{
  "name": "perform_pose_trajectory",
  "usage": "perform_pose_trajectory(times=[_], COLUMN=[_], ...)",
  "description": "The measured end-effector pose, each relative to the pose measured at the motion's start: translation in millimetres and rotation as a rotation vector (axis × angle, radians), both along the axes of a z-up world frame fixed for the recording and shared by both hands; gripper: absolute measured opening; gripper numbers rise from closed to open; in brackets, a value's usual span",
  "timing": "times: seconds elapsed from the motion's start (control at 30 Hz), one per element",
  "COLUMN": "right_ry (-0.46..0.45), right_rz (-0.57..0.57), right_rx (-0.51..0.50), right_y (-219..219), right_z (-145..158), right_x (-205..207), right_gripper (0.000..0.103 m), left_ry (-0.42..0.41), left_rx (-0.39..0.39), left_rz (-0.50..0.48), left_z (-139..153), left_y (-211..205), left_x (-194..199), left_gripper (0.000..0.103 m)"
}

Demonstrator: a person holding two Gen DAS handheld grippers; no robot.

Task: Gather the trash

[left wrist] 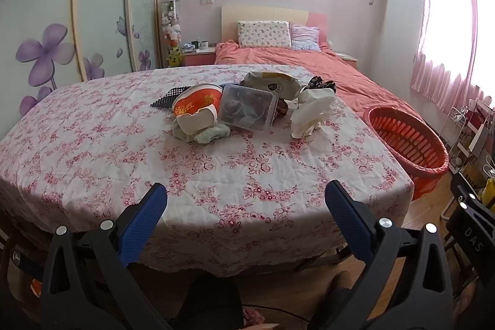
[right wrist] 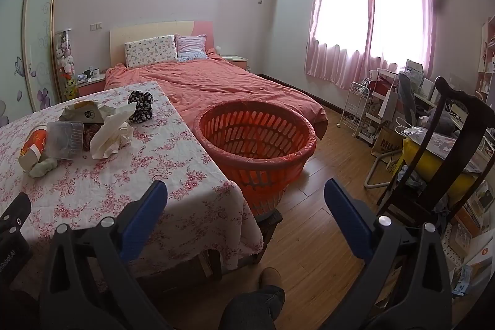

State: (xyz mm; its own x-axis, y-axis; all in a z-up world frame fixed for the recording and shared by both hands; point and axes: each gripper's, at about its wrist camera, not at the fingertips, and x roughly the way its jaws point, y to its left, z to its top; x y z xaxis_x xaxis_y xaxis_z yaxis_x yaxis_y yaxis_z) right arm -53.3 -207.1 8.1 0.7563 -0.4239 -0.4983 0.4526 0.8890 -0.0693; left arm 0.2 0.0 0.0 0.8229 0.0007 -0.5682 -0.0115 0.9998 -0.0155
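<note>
A heap of trash lies mid-table on the floral tablecloth point(left wrist: 92, 144): an orange paper bowl point(left wrist: 198, 102), a clear plastic box point(left wrist: 247, 110), crumpled white paper point(left wrist: 312, 113), a beige printed bag point(left wrist: 272, 82), pale green cloth point(left wrist: 210, 135) and a dark flowered piece point(left wrist: 321, 82). The same heap shows at the left of the right wrist view, with the clear box point(right wrist: 65, 139) and white paper point(right wrist: 111, 132). An orange slatted basket point(right wrist: 256, 138) stands off the table's right side. My left gripper point(left wrist: 246, 206) hangs open over the near table edge. My right gripper point(right wrist: 246, 203) is open near the table corner, empty.
A pink bed point(right wrist: 210, 85) lies behind the table and basket. A dark wooden chair point(right wrist: 445, 144), a white rack point(right wrist: 359, 110) and clutter fill the right side. Wood floor point(right wrist: 324, 175) lies between basket and chair. A person's knee point(right wrist: 253, 305) and shoe point(right wrist: 270, 276) show below.
</note>
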Motion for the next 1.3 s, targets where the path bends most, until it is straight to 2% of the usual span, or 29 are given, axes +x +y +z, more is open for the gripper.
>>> perform_pose_trajectory(times=[1.3], right_ry=[0.001], right_rz=[0.000], right_rx=[-0.005], right_y=[2.6], right_z=[0.7], right_x=[1.3], right_gripper=[0.099], left_ry=[-0.002], left_rx=[0.000], left_rz=[0.000], left_z=[0.0], left_y=[0.0], left_x=[-0.1], left_gripper=[0.101])
